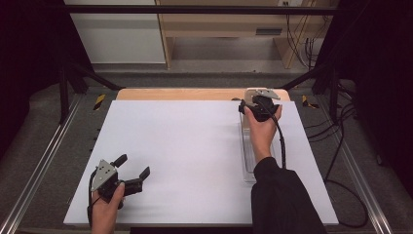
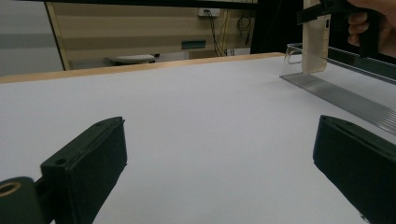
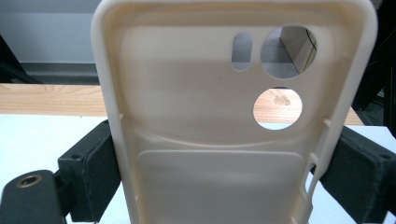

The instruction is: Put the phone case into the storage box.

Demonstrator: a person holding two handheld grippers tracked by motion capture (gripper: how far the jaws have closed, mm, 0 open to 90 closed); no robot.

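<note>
High view. The left gripper (image 1: 132, 171) lay near the front-left corner of the white table sheet (image 1: 185, 146), held low by the left hand (image 1: 108, 207); its jaws stood spread wide with nothing between them, and nothing but the sheet lay beneath them. The right gripper (image 1: 253, 100) was held by the right hand (image 1: 262, 129) at the far right of the sheet, above the far end of a clear plastic rack (image 1: 248, 156) that ran front to back along the sheet's right side. A cream phone case (image 1: 253, 92) showed beneath the gripper's grey plate, at the sheet's far edge.

Left gripper view. Both black jaws rose far apart over bare sheet, touching nothing. Beyond them, toward the sheet's far right, the phone case (image 2: 314, 42) stood upright at the end of the clear rack (image 2: 345, 93), gripped from above by the right gripper (image 2: 314, 16); whether the case's lower edge touched the rack could not be told.

Right gripper view. The phone case (image 3: 219, 126) stood upright with its hollow inner face and camera cut-outs toward the camera. The jaws pinched it by its two long side edges, one pad pressed against each.
</note>
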